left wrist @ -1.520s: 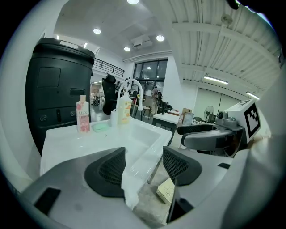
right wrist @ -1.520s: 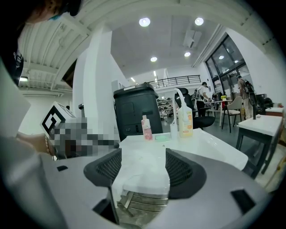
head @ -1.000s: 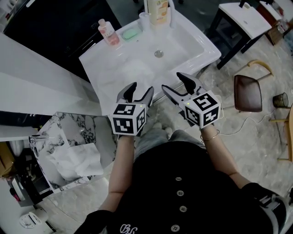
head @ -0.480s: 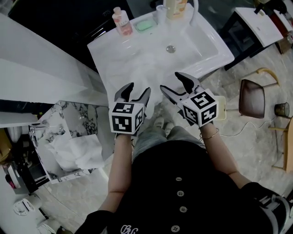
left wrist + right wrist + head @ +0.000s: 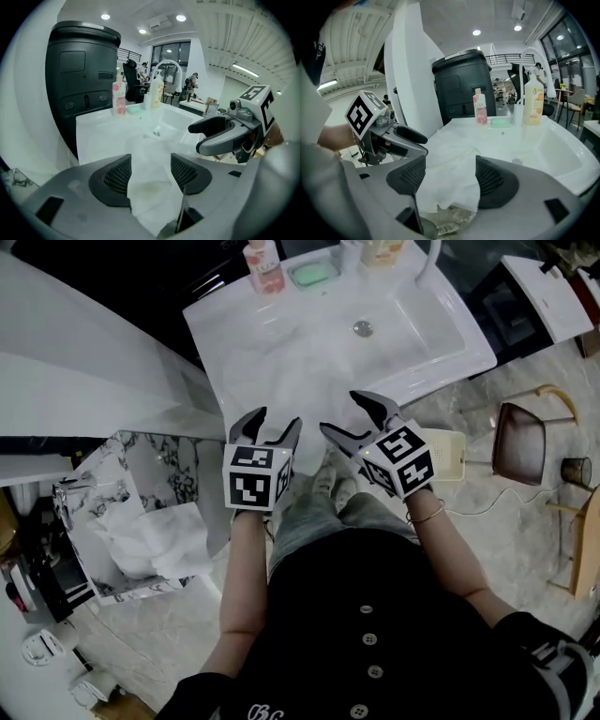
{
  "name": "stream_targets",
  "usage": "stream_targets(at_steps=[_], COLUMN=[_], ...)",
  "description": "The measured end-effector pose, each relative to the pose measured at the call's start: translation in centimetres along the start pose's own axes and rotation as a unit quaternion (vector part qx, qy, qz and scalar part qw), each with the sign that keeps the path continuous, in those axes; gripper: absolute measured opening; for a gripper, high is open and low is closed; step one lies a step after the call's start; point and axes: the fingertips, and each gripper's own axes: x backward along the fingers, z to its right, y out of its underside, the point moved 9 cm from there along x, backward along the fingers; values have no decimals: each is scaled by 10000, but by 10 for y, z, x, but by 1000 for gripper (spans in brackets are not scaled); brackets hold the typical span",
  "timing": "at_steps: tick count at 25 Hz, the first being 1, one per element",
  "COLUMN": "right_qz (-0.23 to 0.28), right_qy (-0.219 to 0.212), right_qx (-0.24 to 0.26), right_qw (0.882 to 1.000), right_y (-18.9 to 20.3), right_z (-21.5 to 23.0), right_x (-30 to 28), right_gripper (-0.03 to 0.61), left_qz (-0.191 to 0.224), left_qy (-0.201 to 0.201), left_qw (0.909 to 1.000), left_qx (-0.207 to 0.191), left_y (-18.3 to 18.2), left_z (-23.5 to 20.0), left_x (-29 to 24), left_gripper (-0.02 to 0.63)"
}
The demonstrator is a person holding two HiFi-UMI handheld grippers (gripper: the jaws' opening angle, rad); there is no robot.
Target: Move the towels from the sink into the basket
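Hovering side by side at the near rim of the sink [image 5: 469,341] — left tongs [image 5: 276,423] and right tongs [image 5: 347,416], both spread, gripping nothing. A white towel [image 5: 291,357] lies crumpled in the sink, draped over the front edge. Marbled basket [image 5: 86,491] to the left — another towel [image 5: 150,540] inside.

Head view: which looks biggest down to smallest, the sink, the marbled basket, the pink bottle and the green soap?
1. sink, clearly the largest.
2. marbled basket.
3. pink bottle and green soap look about alike; the picture's top edge cuts the bottle off, so I won't rank them.
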Motion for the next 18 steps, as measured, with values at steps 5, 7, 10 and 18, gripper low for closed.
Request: stream_targets(at_steps=[5, 7, 10, 18], right_qz=[-194, -307, -536, -1048], right_qy=[-113, -116, -79, -49], right_qx=[28, 47, 79, 37], right_qw=[9997, 9995, 9985, 9945], right_y=[6, 9, 15, 31], right_z=[-5, -7, -8, -11], right_x=[-14, -19, -26, -40], right_gripper=[323, 326, 340, 363], left_qz=[-186, -258, -366, -769], left_qy=[-41, -40, -71, 57], left_qw=[9998, 9997, 9993, 9969], left_qx=[1, -11, 3, -164], left_y=[8, 10, 14, 23], left_z=[-9, -11, -12, -12], left_x=[-4, -6, -10, -20], left_gripper=[241, 241, 251, 262])
